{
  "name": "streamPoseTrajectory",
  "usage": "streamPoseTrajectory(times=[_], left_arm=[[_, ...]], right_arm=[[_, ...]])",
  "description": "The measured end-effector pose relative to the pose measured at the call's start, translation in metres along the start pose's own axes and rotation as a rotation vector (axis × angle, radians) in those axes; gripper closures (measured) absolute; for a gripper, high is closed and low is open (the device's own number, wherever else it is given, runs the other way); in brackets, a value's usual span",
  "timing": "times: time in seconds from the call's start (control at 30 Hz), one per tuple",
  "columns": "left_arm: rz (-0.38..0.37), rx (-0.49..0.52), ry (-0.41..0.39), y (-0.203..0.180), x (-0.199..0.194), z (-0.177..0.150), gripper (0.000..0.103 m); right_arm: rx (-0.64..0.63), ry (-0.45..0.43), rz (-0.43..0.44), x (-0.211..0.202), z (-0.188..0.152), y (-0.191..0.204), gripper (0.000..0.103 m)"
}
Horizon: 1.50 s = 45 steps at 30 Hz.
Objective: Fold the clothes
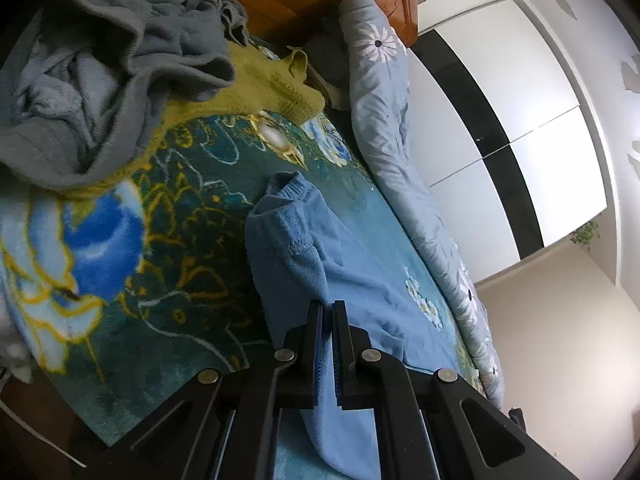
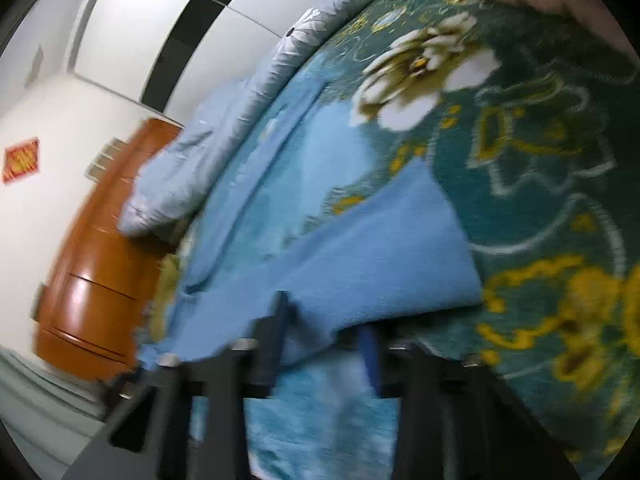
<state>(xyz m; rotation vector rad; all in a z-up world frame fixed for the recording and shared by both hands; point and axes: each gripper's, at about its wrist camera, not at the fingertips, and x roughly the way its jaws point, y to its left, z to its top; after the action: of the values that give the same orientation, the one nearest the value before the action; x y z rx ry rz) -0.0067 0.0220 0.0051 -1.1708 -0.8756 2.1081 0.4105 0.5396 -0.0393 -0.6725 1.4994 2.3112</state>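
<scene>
A light blue sweater (image 1: 320, 264) lies on the teal flowered blanket (image 1: 192, 208). My left gripper (image 1: 327, 312) is shut on the sweater's edge, with the cloth pinched between its fingers. In the blurred right wrist view, the same blue sweater (image 2: 380, 248) lies flat over the blanket (image 2: 540, 160). My right gripper (image 2: 326, 320) stands open, its fingers apart, and the sweater's near edge drapes over the gap between them.
A pile of grey clothes (image 1: 100, 80) on an olive knit garment (image 1: 260, 88) lies at the far left. A pale blue flowered quilt (image 1: 392, 128) is rolled along the bed's far side. An orange wooden headboard (image 2: 92, 264) and a white wardrobe (image 1: 520, 140) stand behind.
</scene>
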Motion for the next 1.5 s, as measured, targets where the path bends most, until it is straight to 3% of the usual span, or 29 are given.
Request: streamPoseTrajectory(times=[0.2, 0.33, 0.57, 0.67, 0.83, 0.97, 1.07, 1.13, 1.23, 1.3, 1.37, 1.4, 1.43, 1.5], left_arm=[[-0.030, -0.013, -0.065, -0.013, -0.009, 0.021, 0.098], [-0.036, 0.007, -0.116, -0.031, -0.006, 0.040, 0.098], [0.108, 0.079, -0.098, -0.040, 0.007, 0.044, 0.098], [0.244, 0.120, -0.104, -0.023, 0.000, 0.026, 0.097], [0.277, 0.005, -0.034, 0.017, 0.003, 0.005, 0.077], [0.195, -0.061, 0.001, 0.028, 0.009, -0.005, 0.070], [0.154, -0.078, 0.020, 0.028, 0.015, -0.010, 0.074], [0.141, -0.102, 0.021, 0.029, 0.017, -0.013, 0.098], [0.171, -0.117, 0.018, 0.031, 0.009, -0.015, 0.098], [0.153, -0.136, 0.013, 0.035, 0.000, -0.017, 0.097], [0.186, -0.119, 0.001, 0.033, -0.006, -0.018, 0.095], [0.218, -0.102, 0.000, 0.031, -0.006, -0.018, 0.088], [0.249, -0.086, -0.002, 0.029, -0.006, -0.019, 0.072], [0.227, -0.096, 0.013, 0.031, -0.004, -0.020, 0.055]], right_arm=[[-0.062, -0.085, 0.113, -0.010, 0.040, 0.034, 0.099], [-0.106, -0.104, 0.158, 0.008, 0.082, 0.069, 0.099], [-0.122, -0.035, 0.055, 0.066, 0.131, 0.093, 0.098], [-0.127, -0.020, 0.008, 0.081, 0.138, 0.094, 0.098], [-0.079, 0.000, -0.014, 0.078, 0.132, 0.074, 0.098], [-0.069, -0.002, -0.013, 0.072, 0.130, 0.070, 0.098], [-0.082, -0.004, -0.010, 0.069, 0.128, 0.072, 0.098], [-0.088, -0.007, -0.001, 0.067, 0.128, 0.073, 0.098], [-0.100, -0.006, 0.007, 0.064, 0.127, 0.074, 0.098], [-0.105, -0.002, 0.008, 0.063, 0.127, 0.074, 0.098], [-0.109, 0.000, 0.008, 0.063, 0.127, 0.073, 0.098], [-0.111, 0.001, 0.007, 0.064, 0.126, 0.073, 0.098], [-0.112, 0.002, 0.004, 0.065, 0.126, 0.072, 0.098], [-0.104, 0.008, 0.006, 0.069, 0.125, 0.070, 0.097]])
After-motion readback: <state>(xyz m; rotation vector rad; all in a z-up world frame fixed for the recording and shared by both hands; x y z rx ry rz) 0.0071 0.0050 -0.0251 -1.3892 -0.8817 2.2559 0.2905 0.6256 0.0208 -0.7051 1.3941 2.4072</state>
